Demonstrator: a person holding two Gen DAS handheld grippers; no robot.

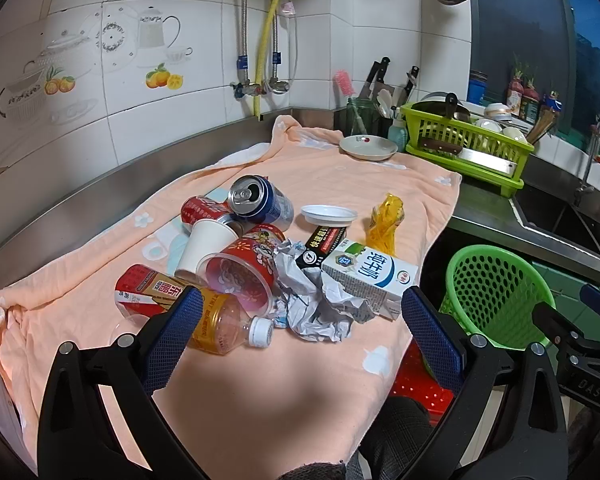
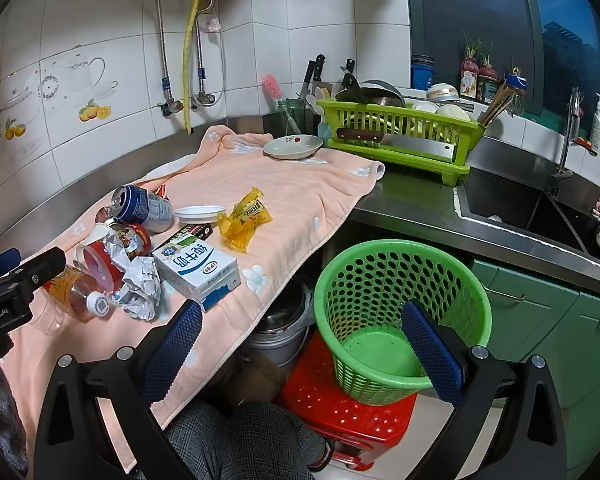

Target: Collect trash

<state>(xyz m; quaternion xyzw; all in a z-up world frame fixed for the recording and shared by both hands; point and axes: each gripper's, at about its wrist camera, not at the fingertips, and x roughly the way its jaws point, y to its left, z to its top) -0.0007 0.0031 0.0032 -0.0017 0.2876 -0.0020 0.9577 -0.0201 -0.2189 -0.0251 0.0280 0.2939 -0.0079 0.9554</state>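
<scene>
A pile of trash lies on a peach towel (image 1: 260, 380): a blue can (image 1: 260, 200), red cans (image 1: 140, 286), a white paper cup (image 1: 204, 244), a clear cup (image 1: 236, 280), a plastic bottle (image 1: 228, 326), crumpled paper (image 1: 312, 304), a milk carton (image 1: 370, 276), a yellow wrapper (image 1: 386, 220) and a white lid (image 1: 328, 214). My left gripper (image 1: 300, 328) is open and empty, just in front of the pile. My right gripper (image 2: 300, 344) is open and empty, above the rim of the green waste basket (image 2: 396, 280), which stands on a red stool (image 2: 340, 404).
A white dish (image 1: 368, 147) sits at the towel's far end. A green dish rack (image 2: 400, 136) with a cleaver and bowls stands beside the sink (image 2: 512, 208). A knife holder is behind it. A metal pot (image 2: 280, 332) sits under the counter. Green cabinets are at the right.
</scene>
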